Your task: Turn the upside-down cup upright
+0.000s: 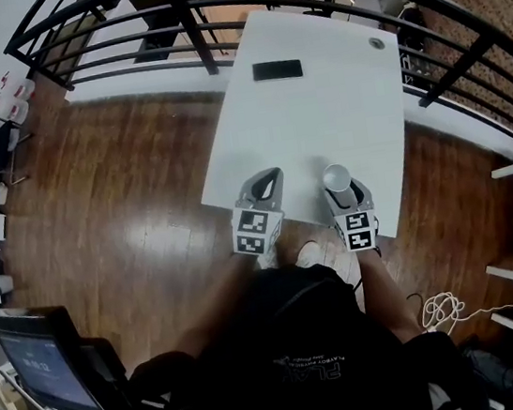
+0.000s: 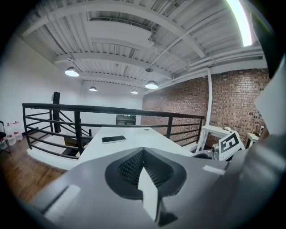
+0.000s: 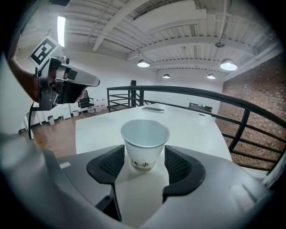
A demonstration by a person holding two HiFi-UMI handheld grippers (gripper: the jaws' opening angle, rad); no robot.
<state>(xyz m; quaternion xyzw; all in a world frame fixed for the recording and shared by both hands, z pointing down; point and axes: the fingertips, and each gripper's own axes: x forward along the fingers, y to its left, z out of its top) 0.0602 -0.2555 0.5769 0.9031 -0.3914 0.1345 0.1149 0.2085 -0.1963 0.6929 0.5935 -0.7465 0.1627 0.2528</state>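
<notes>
Though its print (image 3: 141,164) blurs, cup (image 3: 144,136) upright between parted right fingers (image 3: 107,167), left fingers (image 2: 127,169) closed

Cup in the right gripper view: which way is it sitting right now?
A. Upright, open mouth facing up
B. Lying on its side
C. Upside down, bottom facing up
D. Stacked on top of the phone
A: in the right gripper view the cup stands on the white table with its open rim on top and its inside visible, between the jaws of the right gripper.
</notes>
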